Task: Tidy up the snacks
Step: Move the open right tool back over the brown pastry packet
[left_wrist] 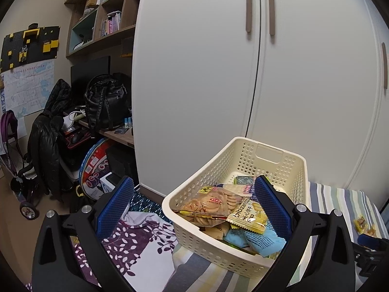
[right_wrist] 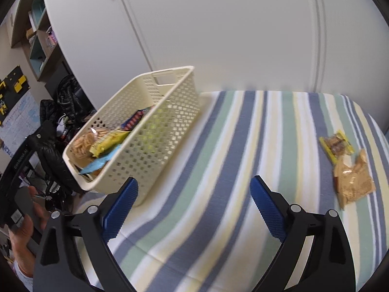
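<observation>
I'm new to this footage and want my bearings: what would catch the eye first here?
A cream perforated basket heaped with snack packets sits at the left edge of a striped bedspread. Two loose snack packets lie apart from it on the bedspread's right side. The right claw hangs open over the stripes between them, and the left claw is open at the basket's near rim.

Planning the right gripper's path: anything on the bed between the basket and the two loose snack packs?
Nothing. In the right wrist view, only bare striped bedsheet lies between the basket and the yellow-edged pack and brown pack.
</observation>
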### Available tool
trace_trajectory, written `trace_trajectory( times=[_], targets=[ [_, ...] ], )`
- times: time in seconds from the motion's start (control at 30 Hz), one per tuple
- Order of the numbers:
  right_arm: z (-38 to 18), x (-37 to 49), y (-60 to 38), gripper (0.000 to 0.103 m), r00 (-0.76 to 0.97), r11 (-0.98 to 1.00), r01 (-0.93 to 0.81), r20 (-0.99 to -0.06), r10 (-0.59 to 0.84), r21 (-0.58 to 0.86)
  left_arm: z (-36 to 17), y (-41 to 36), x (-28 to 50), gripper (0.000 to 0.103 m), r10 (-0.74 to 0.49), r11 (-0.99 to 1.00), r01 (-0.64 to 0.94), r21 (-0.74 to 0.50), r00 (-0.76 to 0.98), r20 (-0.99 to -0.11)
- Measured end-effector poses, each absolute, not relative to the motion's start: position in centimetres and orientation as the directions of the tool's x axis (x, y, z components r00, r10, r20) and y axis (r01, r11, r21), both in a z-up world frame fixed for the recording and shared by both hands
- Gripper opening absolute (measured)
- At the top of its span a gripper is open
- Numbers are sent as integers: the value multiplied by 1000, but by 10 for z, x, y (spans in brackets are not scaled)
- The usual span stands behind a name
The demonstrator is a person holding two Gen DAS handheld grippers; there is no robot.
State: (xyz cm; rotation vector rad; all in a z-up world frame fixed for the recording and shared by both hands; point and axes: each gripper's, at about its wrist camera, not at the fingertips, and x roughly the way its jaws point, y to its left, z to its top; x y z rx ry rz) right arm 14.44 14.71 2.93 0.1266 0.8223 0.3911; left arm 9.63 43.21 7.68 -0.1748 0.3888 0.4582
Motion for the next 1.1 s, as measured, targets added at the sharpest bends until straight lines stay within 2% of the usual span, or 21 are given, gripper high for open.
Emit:
trace_trajectory(
  times=[0.2, 0.47, 0.63, 0.8, 0.93, 1.1],
  targets=[
    [20, 141, 95, 92, 625, 955, -199, -723, 295, 218, 77, 421, 98, 101, 410, 891, -454, -24, 825, -388],
    [4, 144, 5, 93, 597, 956, 27, -772, 219, 292, 77, 418, 97, 101, 409, 893, -450, -21, 829, -382],
    [-12, 151, -39, 92, 573, 882, 170, -773, 274, 439, 78, 413, 97, 101, 404, 898, -440, -11, 834, -376],
    [-34, 166, -56, 93, 543, 825, 241, -776, 323, 512, 78, 409, 95, 101, 401, 901, -434, -8, 838, -370],
    [-46, 183, -60, 92, 527, 805, 267, -779, 339, 530, 79, 409, 94, 101, 402, 899, -437, -11, 838, -369],
    [-49, 208, -64, 92, 526, 831, 284, -802, 283, 479, 80, 408, 94, 101, 403, 900, -436, -8, 839, -366]
  ],
)
